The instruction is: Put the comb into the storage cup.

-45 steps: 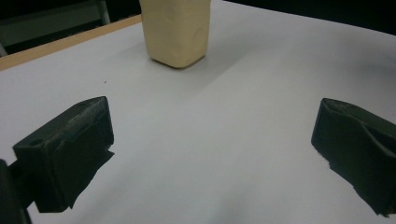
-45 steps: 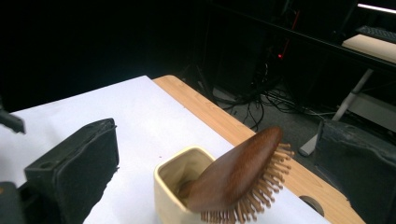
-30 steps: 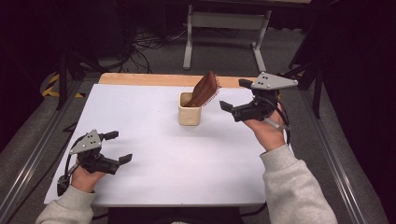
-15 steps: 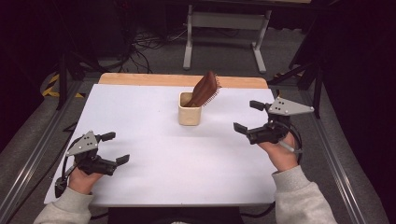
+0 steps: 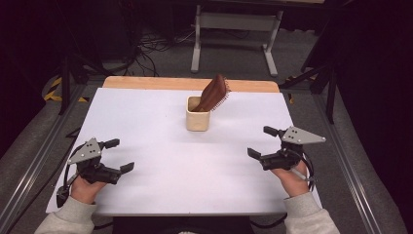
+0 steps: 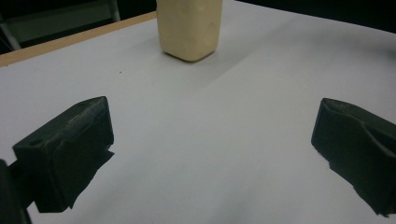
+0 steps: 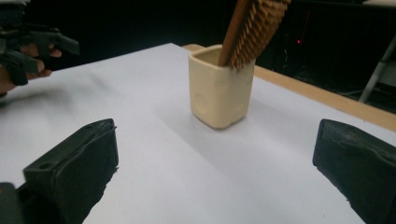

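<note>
Hairbrush [image 5: 215, 92] stands handle-down in the cream cup [image 5: 197, 120], leaning over its rim, toward the far middle of the white counter [image 5: 160, 161]. Left claw [image 5: 119, 156] sits well to the near left of the cup, jaws spread wide and empty; right claw [image 5: 265, 142] rests well to the near right, also wide and holding nothing. Judging by this, the brush is stowed and little seems left to do.

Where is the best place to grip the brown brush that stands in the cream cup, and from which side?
Grip the brush on its upper part, which leans out past the cup rim toward the right. Probably come from above right with the right tool, jaws across the flat back and bristles.
</note>
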